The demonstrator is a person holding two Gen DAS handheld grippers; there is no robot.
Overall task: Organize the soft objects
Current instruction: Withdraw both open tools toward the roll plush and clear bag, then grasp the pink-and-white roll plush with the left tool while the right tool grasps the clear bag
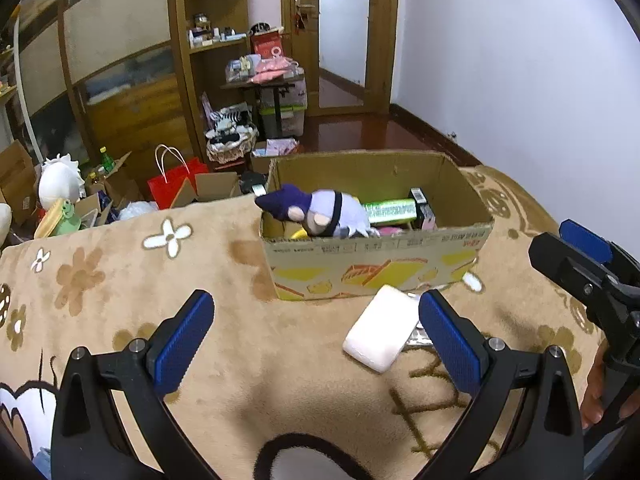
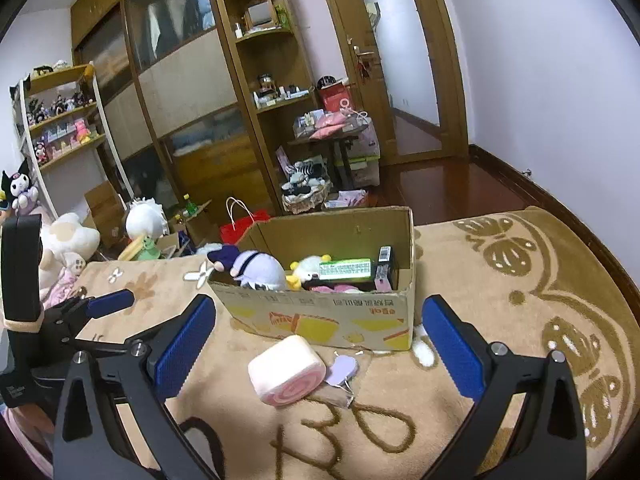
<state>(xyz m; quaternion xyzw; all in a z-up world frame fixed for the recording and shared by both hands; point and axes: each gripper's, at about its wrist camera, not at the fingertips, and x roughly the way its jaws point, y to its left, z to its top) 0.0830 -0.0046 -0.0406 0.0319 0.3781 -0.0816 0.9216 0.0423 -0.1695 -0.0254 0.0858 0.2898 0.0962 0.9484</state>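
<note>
Left wrist view: the left hand-held gripper [image 1: 316,336] hangs spread wide and empty over the tan flowered blanket [image 1: 120,288]. A white soft block [image 1: 380,328] lies just in front of the cardboard box [image 1: 376,264], where a purple plush [image 1: 320,212] sits.

Right wrist view: the right hand-held gripper [image 2: 318,344] is likewise spread and empty, the pink swirl-roll squishy [image 2: 286,370] lying between its fingers, near the box.

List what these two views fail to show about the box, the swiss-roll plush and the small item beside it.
- Cardboard box: its bottom contents, hidden by the near wall and the purple plush in both views.
- Small lilac item: right view, partly behind the roll plush; left view, behind the left tool's finger.
- Box print: too small to read.
</note>
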